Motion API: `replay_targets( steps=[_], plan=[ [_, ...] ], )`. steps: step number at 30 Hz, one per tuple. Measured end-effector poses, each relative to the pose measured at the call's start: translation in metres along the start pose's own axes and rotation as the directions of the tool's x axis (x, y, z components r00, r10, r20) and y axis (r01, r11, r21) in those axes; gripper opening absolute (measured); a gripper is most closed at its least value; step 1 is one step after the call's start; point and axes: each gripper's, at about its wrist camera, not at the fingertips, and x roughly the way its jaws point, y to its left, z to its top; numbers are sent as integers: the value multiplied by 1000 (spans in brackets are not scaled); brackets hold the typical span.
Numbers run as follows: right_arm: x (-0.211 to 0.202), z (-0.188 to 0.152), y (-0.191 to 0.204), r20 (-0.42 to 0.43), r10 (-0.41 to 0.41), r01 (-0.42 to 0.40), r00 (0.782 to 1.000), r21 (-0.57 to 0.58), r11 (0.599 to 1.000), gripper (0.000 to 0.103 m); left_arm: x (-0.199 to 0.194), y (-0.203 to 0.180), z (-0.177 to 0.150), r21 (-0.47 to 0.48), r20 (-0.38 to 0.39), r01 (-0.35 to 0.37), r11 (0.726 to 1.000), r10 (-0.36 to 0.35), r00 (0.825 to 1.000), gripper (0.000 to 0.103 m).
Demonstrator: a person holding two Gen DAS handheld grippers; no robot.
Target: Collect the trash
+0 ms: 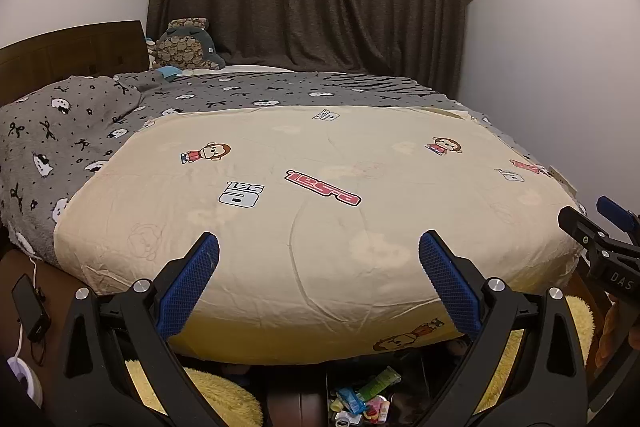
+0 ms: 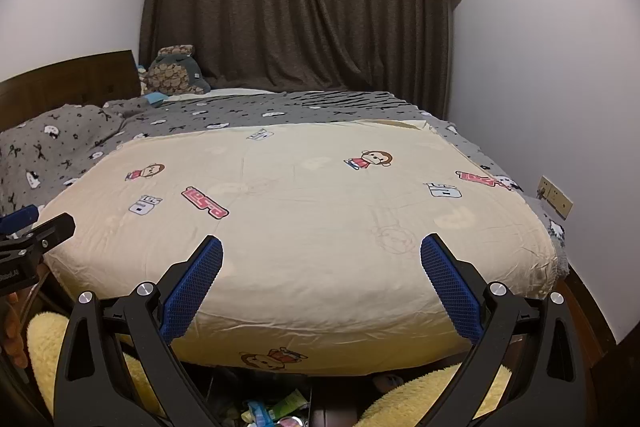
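Both held level above the cream quilt (image 1: 320, 227), pads spread, empty: left gripper (image 1: 319, 247), right gripper (image 2: 321, 251). Trash pile (image 1: 362, 401) low on floor below quilt's near edge, beneath both; left marginally nearer, by judgement.

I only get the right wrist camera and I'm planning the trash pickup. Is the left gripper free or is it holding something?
Observer: The left gripper is open, with nothing between its fingers.
Operator: Is there anything on the floor left of the bed that I should avoid?
Observer: Yes. A black device lies on the floor beside the bed, with a white cable running from it.
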Motion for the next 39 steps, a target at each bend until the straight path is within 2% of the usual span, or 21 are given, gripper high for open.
replay_targets(
  steps=[39],
  plan=[
    [-3,2,0,5,18,-18,1000,17,1000,99,-2,-6,0,9,7,16,1000,-16,1000,95]
  ],
)
